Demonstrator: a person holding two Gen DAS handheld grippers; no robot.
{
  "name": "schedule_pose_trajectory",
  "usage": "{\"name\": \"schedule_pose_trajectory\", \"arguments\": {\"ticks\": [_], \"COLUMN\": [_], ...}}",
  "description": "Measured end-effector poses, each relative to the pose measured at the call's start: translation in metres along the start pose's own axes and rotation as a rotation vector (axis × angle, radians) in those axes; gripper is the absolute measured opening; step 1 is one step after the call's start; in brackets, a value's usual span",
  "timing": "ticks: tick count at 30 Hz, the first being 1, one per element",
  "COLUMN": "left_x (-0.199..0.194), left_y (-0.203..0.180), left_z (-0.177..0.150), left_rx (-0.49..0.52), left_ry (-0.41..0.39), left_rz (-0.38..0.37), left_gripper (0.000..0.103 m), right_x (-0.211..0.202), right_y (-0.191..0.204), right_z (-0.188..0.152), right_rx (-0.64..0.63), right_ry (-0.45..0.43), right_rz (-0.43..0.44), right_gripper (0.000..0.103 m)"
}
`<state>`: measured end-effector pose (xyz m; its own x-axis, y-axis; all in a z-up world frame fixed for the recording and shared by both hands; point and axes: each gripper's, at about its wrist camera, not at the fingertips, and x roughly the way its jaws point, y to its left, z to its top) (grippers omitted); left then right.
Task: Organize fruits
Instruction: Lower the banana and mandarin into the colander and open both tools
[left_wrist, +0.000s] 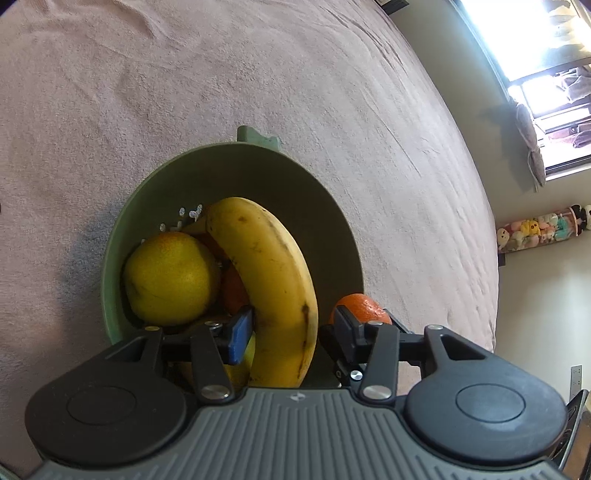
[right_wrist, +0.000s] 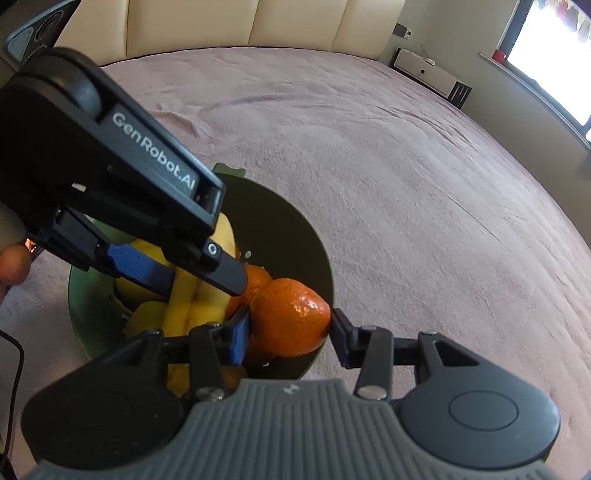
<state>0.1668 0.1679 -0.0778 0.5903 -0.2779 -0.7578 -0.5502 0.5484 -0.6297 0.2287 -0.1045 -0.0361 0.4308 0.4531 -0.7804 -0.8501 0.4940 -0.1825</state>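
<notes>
Covering bed, pink blanket (right_wrist: 369, 166), window (left_wrist: 546, 55)

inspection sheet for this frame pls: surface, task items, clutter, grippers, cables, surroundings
Surface: pink fuzzy blanket, wrinkled, over a bed.
Job's things: green bowl holding a banana, a yellow round fruit and oranges; one mandarin sits at the bowl's near rim.
Clutter: nothing seen on the blanket.
Grippers: left gripper straddles the banana, contact unclear; right gripper straddles the mandarin, left pad touching, right pad barely off.
Cables: black cable at the left edge of the right wrist view.
Surroundings: cream headboard, bright window, plush toys by the wall.
</notes>
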Motion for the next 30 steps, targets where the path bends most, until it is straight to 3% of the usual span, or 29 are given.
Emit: {"name": "schedule_pose_trajectory", "arguments": {"ticks": [6, 13, 20, 30], "left_x": [-0.018, -0.036, -0.032, -0.027], "left_y": [-0.002, 0.010, 0.013, 0.010], "left_z": [-0.003, -0.004, -0.005, -0.004], "left_rx": [0.012, -0.042, -0.050, -0.037], "left_ry": [-0.042, -0.098, -0.088, -0.074], "left_rz": [-0.013, 0.009, 0.027, 0.028], "left_gripper": [0.063, 0.064, 0.064, 0.064], "right_x": [-0.009, -0.005, 0.024, 0.035], "right_y": [0.001, 0.001, -0.003, -0.005], "right_z": [0.002, 0.006, 0.015, 0.017], "right_rx": [-0.010, -0.010, -0.019, -0.061], "right_ry": [-0.017, -0.023, 0.013, 0.041], "right_rz": [0.004, 0.023, 0.052, 0.059], "right_gripper": [0.043, 0.043, 0.043, 0.043]}}
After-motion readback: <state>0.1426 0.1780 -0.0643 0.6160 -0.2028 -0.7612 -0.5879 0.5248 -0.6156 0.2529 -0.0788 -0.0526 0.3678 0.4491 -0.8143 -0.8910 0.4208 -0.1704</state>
